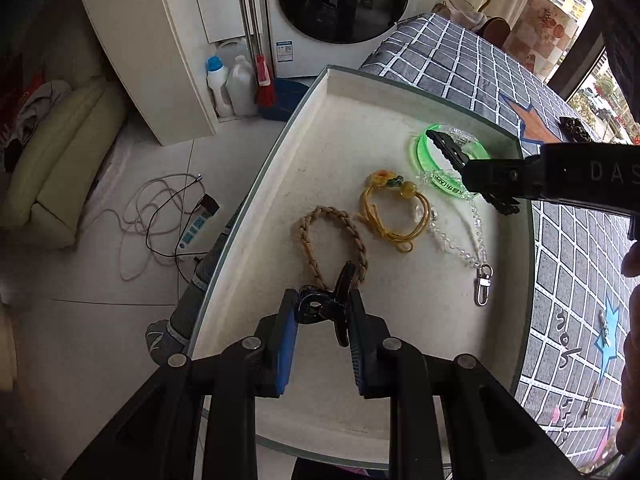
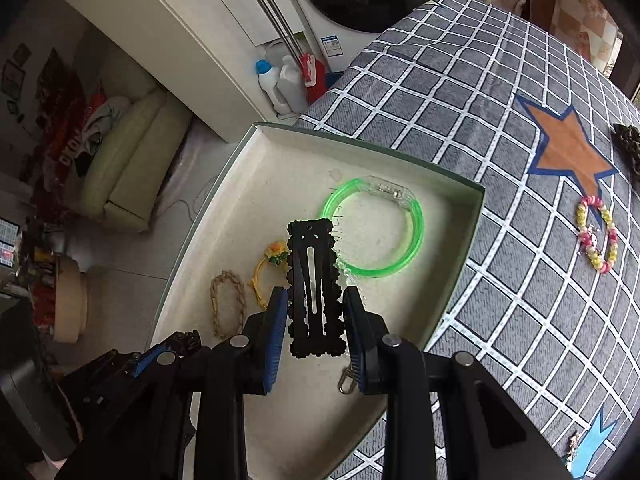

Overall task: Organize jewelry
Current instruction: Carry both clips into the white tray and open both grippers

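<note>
Your table is covered by a grey checked cloth (image 2: 460,92) with an orange star (image 2: 568,152) printed on it, and a shallow cream tray (image 2: 452,184) sits at its edge, above the tiled floor. Behind it stand a white washing machine (image 1: 304,40) and two detergent bottles (image 1: 230,84).

Your right gripper (image 2: 316,320) hangs over the tray, its blue pads clamped on a black scalloped snap hair clip (image 2: 314,280) that stands up between them, its far end over the rim of the green bangle (image 2: 376,228). Your left gripper (image 1: 322,320) hangs over the tray's near part, fingers closed on a small black claw clip (image 1: 324,306), just above the end of the braided tan bracelet (image 1: 332,240).

In the tray, from the far side towards you: the green bangle, a clear bead chain (image 1: 456,240) ending in a silver clasp (image 1: 483,286), a yellow cord bracelet (image 1: 396,212) with amber beads, then the braided one. None of them overlap except the chain, which runs under the bangle.

Out on the cloth, well apart from the tray, a pink and yellow flower bracelet (image 2: 596,234) lies below the star, and a dark piece (image 2: 628,140) sits at the right edge, too cropped to identify
</note>
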### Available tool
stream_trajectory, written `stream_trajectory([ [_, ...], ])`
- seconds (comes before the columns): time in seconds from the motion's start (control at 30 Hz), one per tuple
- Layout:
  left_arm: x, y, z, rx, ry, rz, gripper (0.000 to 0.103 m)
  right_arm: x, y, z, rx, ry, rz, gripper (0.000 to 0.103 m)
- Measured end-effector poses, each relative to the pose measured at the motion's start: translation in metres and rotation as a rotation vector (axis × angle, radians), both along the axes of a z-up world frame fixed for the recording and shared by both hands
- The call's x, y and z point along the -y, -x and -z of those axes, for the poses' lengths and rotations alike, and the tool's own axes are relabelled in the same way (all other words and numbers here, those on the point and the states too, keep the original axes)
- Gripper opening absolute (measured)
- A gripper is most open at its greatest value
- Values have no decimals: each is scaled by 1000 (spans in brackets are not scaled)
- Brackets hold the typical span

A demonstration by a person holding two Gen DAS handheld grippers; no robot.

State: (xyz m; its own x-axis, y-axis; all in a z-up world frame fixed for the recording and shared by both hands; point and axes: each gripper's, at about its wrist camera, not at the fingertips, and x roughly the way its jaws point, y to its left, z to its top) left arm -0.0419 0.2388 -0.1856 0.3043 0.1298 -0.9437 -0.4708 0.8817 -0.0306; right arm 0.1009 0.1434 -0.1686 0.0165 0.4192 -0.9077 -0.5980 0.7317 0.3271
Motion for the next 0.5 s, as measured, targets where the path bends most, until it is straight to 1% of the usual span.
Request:
stream_trajectory([
  [0.23,-5,0,16,-15,7,-3,31,-41,-8,14,19,21,-33,31],
  [0.4,-4,-3,26,-36,13,4,31,-62,-12,23,26,38,-48,31],
  [0.5,-3,-4,28,-36,-6,7,31,-68,-15,31,18,57,-50,31],
])
